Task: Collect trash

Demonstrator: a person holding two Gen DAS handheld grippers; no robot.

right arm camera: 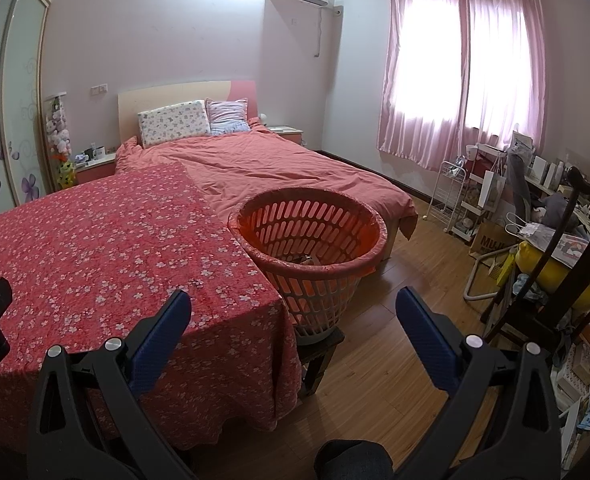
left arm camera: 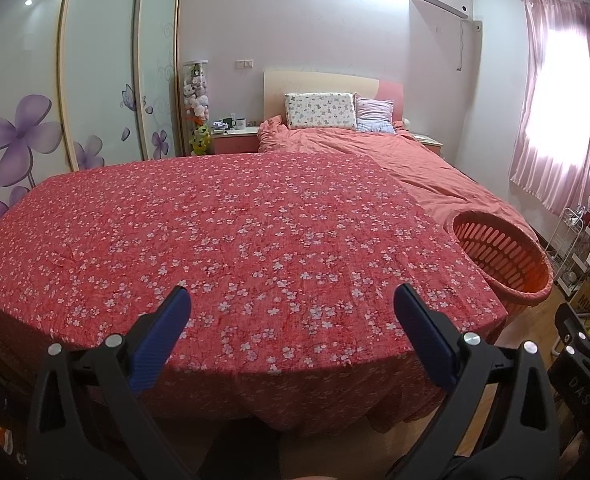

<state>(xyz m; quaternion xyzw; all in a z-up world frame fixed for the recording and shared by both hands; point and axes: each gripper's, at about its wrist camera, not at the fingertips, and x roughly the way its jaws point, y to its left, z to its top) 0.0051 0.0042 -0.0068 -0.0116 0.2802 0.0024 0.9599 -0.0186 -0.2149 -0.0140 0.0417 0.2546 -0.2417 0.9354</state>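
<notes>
An orange slotted basket [right arm camera: 315, 236] lined with a thin plastic bag stands on a small dark stool [right arm camera: 321, 350] at the right edge of a table under a red flowered cloth [right arm camera: 107, 248]. Some trash [right arm camera: 307, 258] lies at its bottom. The basket also shows in the left wrist view [left arm camera: 503, 256]. My left gripper [left arm camera: 291, 300] is open and empty above the cloth's [left arm camera: 223, 248] near edge. My right gripper [right arm camera: 293, 304] is open and empty, just short of the basket. I see no loose trash on the cloth.
A bed [right arm camera: 287, 168] with a salmon cover lies behind the table. A wooden floor [right arm camera: 395, 320] runs along the right. A dark chair [right arm camera: 551, 256] with yellow cushions, a white wire cart [right arm camera: 449, 196] and a cluttered desk [right arm camera: 535, 184] line the right wall. A wardrobe [left arm camera: 95, 92] stands at left.
</notes>
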